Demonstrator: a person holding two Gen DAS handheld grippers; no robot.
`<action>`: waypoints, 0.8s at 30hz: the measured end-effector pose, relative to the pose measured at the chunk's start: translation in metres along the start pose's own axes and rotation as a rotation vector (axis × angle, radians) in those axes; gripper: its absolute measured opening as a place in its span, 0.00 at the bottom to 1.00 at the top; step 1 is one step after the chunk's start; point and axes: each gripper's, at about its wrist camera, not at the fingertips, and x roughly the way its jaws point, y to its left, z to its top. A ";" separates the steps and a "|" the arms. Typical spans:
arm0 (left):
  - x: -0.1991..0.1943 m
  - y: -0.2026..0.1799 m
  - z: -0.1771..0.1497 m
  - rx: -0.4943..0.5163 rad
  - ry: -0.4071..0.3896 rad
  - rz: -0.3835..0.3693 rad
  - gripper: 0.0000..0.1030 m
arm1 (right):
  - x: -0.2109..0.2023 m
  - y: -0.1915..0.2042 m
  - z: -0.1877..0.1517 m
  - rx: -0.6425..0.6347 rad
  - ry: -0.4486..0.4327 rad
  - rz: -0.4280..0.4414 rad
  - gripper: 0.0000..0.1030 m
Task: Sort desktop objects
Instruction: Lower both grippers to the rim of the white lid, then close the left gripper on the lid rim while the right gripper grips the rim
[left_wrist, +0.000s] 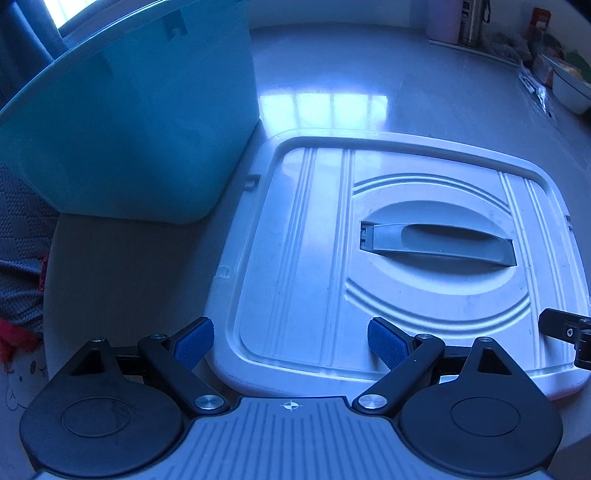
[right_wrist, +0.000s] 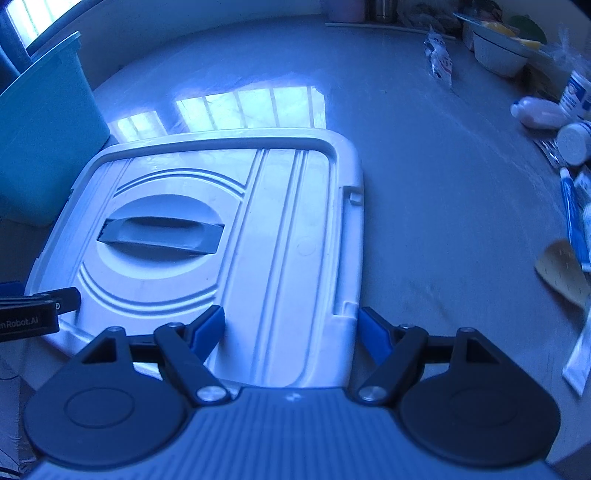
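A white bin lid (left_wrist: 317, 236) with a grey handle (left_wrist: 436, 240) lies flat on the table, beside a teal storage bin (left_wrist: 129, 122). My left gripper (left_wrist: 290, 345) is open and empty over the lid's near left corner. My right gripper (right_wrist: 291, 332) is open and empty over the lid's (right_wrist: 280, 229) near right edge. The teal bin (right_wrist: 44, 140) shows at the left of the right wrist view. Small items lie at the right: a white bottle (right_wrist: 537, 112), a jar (right_wrist: 574, 142), a blue-and-white tube (right_wrist: 574, 218).
A white bowl (right_wrist: 498, 51) and a snack packet (right_wrist: 439, 59) sit at the far right. A steel flask (left_wrist: 472, 22) stands at the back. A tan card (right_wrist: 563, 273) lies near the tube. A patterned cloth (left_wrist: 22, 240) hangs off the table's left edge.
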 end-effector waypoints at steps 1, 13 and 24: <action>-0.002 0.000 -0.002 0.005 -0.004 -0.002 0.89 | -0.001 0.001 -0.003 0.000 0.002 0.000 0.77; 0.007 0.009 0.001 -0.001 0.016 -0.038 0.89 | -0.011 0.006 -0.030 -0.002 0.023 -0.005 0.78; 0.015 0.011 0.009 -0.006 0.018 -0.042 0.90 | -0.017 0.005 -0.037 0.008 0.024 -0.005 0.78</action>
